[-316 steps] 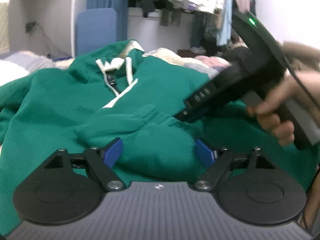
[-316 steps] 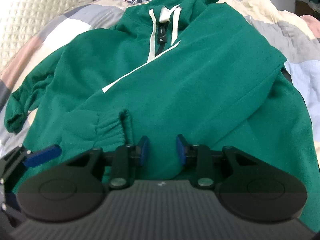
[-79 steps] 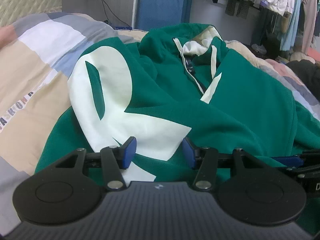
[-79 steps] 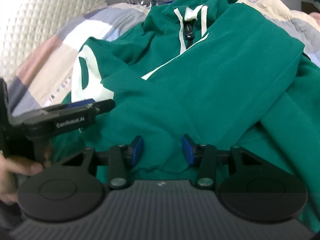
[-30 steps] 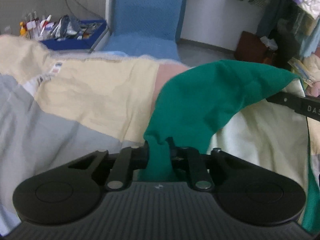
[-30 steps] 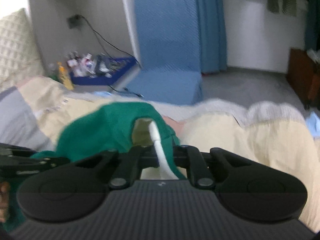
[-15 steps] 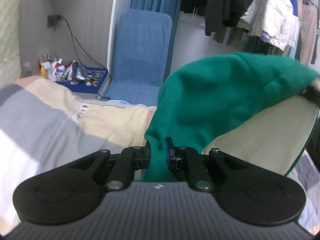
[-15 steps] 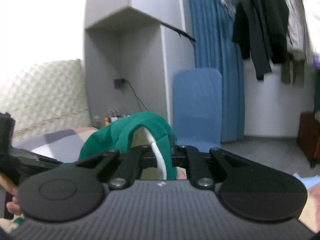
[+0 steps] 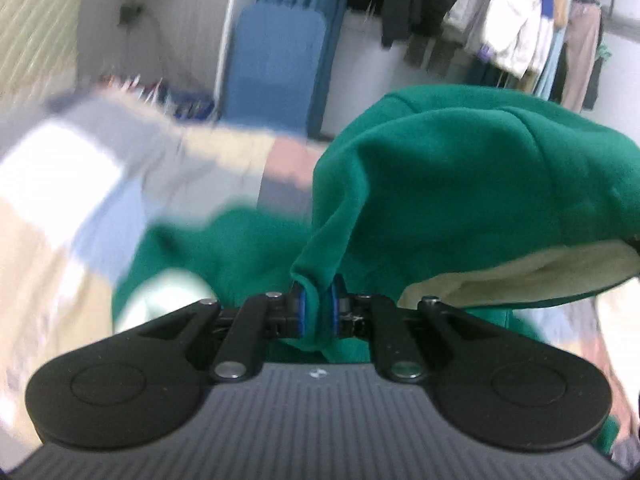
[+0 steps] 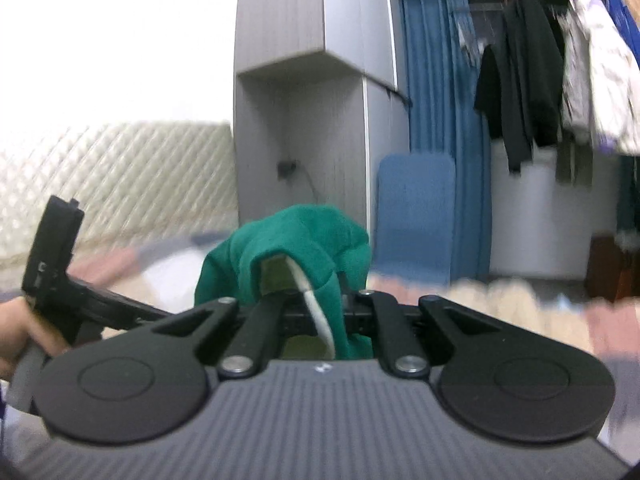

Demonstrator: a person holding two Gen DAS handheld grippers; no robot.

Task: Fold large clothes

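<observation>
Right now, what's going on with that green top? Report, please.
Left gripper shut on green hoodie. Right gripper shut on it too. Hoodie lifted off the bed. Nothing blocking.

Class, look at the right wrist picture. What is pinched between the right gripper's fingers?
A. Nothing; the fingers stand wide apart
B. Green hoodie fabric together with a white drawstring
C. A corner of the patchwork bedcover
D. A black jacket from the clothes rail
B: the right gripper is shut on a bunch of the green hoodie, and the white drawstring runs down through the same pinch.
</observation>
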